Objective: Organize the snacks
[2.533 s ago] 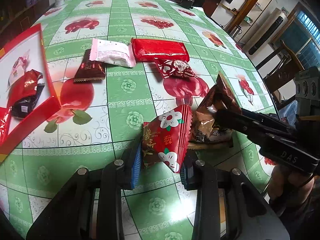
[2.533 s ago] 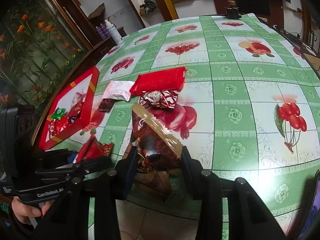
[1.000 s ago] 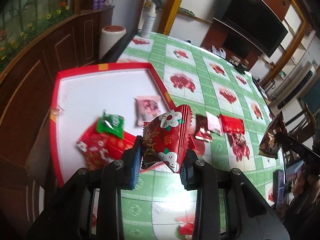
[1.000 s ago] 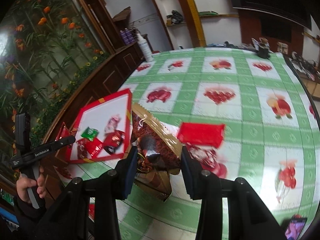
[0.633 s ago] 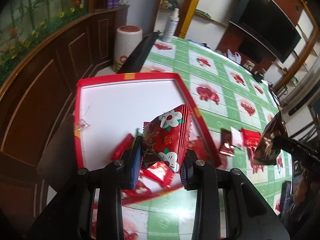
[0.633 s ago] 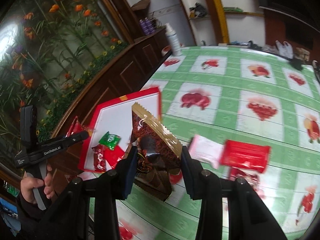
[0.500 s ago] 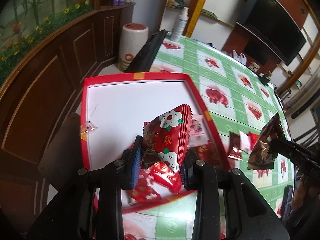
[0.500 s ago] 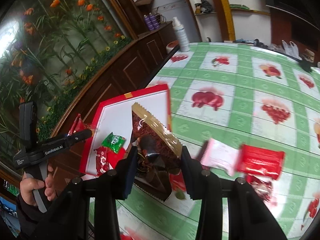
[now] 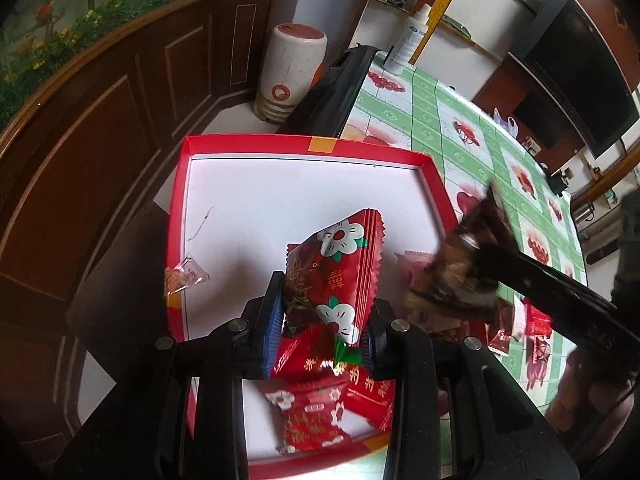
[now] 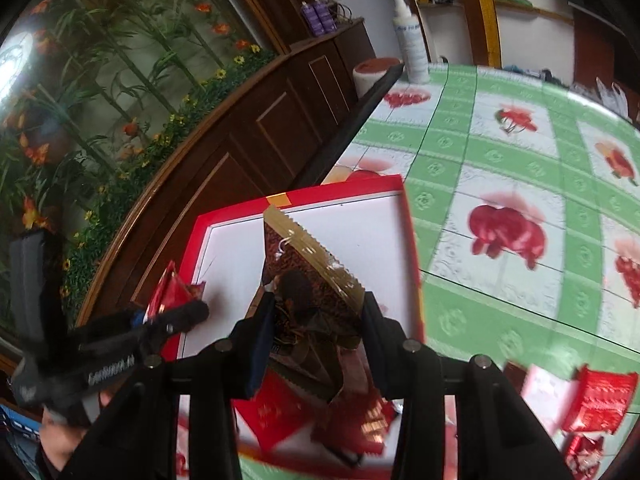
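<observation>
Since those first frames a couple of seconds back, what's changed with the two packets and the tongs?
Both tongs have carried their packets from over the green tablecloth to above the red-rimmed white tray. The left tongs still grip the red flower-printed packet; the right tongs still grip the brown gold-edged packet. Nothing released; loose snacks remain on the table.

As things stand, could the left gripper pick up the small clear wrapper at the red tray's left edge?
Probably not yet: the left gripper is shut on a red flowered snack packet. The clear wrapper on the red tray lies uncovered.
</observation>
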`<state>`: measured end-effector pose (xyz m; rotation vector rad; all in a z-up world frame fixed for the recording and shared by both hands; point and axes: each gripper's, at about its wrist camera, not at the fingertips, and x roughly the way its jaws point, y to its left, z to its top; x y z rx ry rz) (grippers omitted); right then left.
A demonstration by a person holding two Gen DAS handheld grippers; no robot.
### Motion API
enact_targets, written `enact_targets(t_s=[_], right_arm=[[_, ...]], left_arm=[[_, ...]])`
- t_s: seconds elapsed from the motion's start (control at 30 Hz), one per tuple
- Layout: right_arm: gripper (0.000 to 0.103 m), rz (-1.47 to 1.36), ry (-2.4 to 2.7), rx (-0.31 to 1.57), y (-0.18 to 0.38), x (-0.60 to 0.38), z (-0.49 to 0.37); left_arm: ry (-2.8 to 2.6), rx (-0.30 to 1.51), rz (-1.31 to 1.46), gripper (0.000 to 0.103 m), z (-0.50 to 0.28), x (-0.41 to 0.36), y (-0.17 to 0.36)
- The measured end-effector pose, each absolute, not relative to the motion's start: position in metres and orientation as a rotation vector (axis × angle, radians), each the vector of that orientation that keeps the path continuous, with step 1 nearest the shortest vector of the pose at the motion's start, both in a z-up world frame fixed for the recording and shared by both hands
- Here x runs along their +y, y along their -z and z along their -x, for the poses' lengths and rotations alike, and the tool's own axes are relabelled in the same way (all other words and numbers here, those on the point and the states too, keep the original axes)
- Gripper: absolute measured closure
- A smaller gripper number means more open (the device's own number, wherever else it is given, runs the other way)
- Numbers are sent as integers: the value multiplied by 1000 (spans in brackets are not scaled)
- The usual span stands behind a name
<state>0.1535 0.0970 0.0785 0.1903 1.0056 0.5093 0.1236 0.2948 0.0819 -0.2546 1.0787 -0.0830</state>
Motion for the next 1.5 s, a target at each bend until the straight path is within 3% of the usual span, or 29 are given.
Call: enact_targets(t_s=[0.73,1.1,1.2,1.27,1.3,1.5], right_arm=[[57,-215,-489,1051,-40,112,-206],[41,-201,-499,969,-58,106,-192],[34,-217,-494,944,-68,98,-181],[30,-222,-491,928,-74,92,-171],[28,-225,-491,920,-77,88,-165],[23,-228,-475,871,-91,54,-105]], left_arm=[[-6,1132,130,72,-160,286,-48],[-26,1136,126,71,-157,284,-44],[-22,1125,141,58,-153,285,-47],[-13,1110,154,38,-149,285,-50],[-10,1101,165,34,-147,286,-52],[15,1062,243,32,-123,286,-68]])
